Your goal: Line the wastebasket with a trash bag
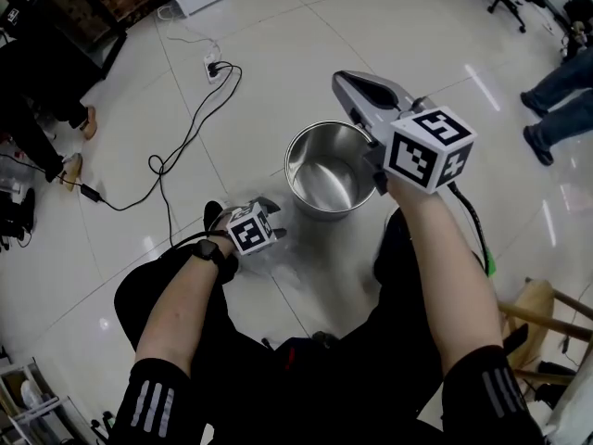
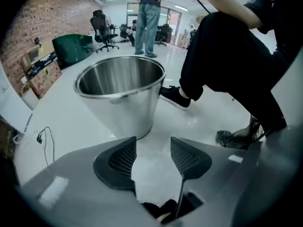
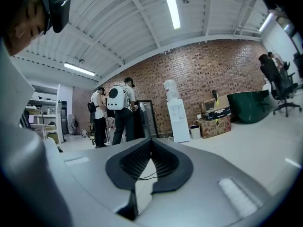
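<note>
- Head view: the steel wastebasket (image 1: pixel 327 171) stood upright and unlined on the white tiled floor (image 1: pixel 278 26), just ahead of the seated person's knees.
- The left claw (image 1: pixel 271 219) was low by the floor, just beside the wastebasket's near left side. Below it lay a pale filmy sheet (image 1: pixel 289 269) that looked like the trash bag.
- The right claw (image 1: pixel 345 83) was held high over the wastebasket's far right rim – pointing away from the person.
- A black cable (image 1: pixel 185 142) trailed across the floor to a power strip (image 1: pixel 213 66), well apart from the wastebasket.
- Left gripper view: the jaws of the left claw (image 2: pixel 153 156) stood spread, pinching nothing. The filmy sheet (image 2: pixel 152 171) showed on the floor in the gap between them, running up to the foot of the wastebasket (image 2: pixel 120 96).
- Whether the jaws touched the sheet could not be told.
- The person's black shoe (image 2: pixel 174 96) rested on the floor just right of the wastebasket, and a standing person in jeans (image 2: pixel 149 20) was far behind it.
- Right gripper view: the right claw (image 3: pixel 150 144) was pressed together at the tips with nothing held – it pointed level across the room.
- Beyond it stood a brick wall (image 3: pixel 208 70), a white water dispenser (image 3: pixel 174 112) and two people (image 3: pixel 113 112) with their backs turned.
</note>
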Tool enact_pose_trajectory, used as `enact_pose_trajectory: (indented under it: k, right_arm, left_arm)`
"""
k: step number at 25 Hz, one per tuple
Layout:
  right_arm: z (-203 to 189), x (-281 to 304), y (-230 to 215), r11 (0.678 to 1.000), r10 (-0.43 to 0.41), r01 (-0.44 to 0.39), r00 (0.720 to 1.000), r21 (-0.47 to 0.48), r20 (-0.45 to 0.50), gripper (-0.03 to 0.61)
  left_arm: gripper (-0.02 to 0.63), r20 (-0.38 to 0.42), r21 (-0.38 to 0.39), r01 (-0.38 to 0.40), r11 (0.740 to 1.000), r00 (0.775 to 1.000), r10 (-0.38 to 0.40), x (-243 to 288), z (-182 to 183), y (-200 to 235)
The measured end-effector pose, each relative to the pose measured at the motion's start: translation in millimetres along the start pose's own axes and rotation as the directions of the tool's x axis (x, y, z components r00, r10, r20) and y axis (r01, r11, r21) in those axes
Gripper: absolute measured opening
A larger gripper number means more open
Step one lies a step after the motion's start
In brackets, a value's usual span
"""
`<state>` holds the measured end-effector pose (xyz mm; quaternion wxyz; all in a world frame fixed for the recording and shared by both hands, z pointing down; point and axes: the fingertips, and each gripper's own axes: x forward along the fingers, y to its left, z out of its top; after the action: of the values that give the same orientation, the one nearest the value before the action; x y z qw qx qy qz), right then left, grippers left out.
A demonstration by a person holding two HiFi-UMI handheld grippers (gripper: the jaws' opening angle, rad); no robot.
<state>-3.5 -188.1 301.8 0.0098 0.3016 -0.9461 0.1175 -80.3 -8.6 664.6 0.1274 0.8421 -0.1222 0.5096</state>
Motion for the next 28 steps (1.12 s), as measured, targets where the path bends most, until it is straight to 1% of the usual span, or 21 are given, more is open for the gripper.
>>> enact_pose_trajectory:
  k: [2,4,5,8,9,11,15,18,20,23,25,28]
  right_arm:
    - [-1.8,3.3,2.3,1.000,0.003,-0.003,1.000,-0.003,-0.004,0.006]
    - [-5.0,4.9,3.1,1.000,0.005,-0.005,1.000,-0.001,-0.012,0.006]
    - [-6.3,5.7,3.4,1.000,0.006,-0.006,1.000,0.000,-0.016,0.006]
    - [-8.0,8.8,7.2,1.000,0.011,-0.012,1.000,-0.001,-0.027,0.006]
    - [-8.2,9.8,8.9,1.000,0.015,-0.016,0.999,-0.005,-0.029,0.006]
    - [-8.6,11.2,11.1,1.000,0.021,-0.022,0.999,-0.014,-0.035,0.006]
    - [-13.9,15.1,12.0,1.000,0.019,-0.020,0.998,-0.013,-0.055,0.006]
    - [-16.5,17.6,12.6,1.000,0.021,-0.022,0.998,-0.014,-0.062,0.006]
    - [-15.4,15.9,13.3,1.000,0.022,-0.023,0.998,-0.016,-0.060,0.006]
    - [-12.7,11.6,14.4,0.999,0.022,-0.024,0.998,-0.024,-0.057,0.006]
    - [-13.4,9.8,14.1,0.999,0.021,-0.022,0.998,-0.027,-0.059,0.006]
    - [-15.7,8.2,11.3,1.000,0.017,-0.019,0.998,-0.025,-0.064,0.006]
  left_arm:
    - [0.224,-0.007,-0.029,0.038,0.999,0.999,-0.038,23.9,-15.9,-7.6]
    - [0.224,-0.012,-0.086,0.055,0.995,0.998,-0.056,45.3,-32.3,-10.9]
    - [0.224,-0.030,-0.098,0.061,0.993,0.997,-0.065,54.8,-42.0,-12.9]
    - [0.225,-0.120,-0.075,0.086,0.993,0.988,-0.095,77.5,-71.1,-22.2]
    - [0.225,-0.137,-0.069,0.099,0.993,0.985,-0.107,83.7,-76.1,-26.1]
    - [0.227,-0.152,-0.077,0.119,0.990,0.980,-0.130,95.8,-81.7,-33.1]
    - [0.232,-0.151,-0.135,0.149,0.980,0.974,-0.169,116.6,-89.6,-43.6]
    - [0.232,-0.157,-0.134,0.170,0.976,0.969,-0.190,128.1,-93.9,-50.3]
    - [0.232,-0.159,-0.133,0.167,0.977,0.969,-0.187,132.7,-95.1,-51.0]
    - [0.229,-0.157,-0.152,0.153,0.977,0.972,-0.177,137.4,-95.3,-49.0]
    - [0.204,-0.162,-0.161,0.156,0.975,0.970,-0.182,141.0,-96.5,-50.9]
    - [0.113,-0.176,-0.165,0.145,0.976,0.969,-0.174,143.5,-98.2,-51.3]
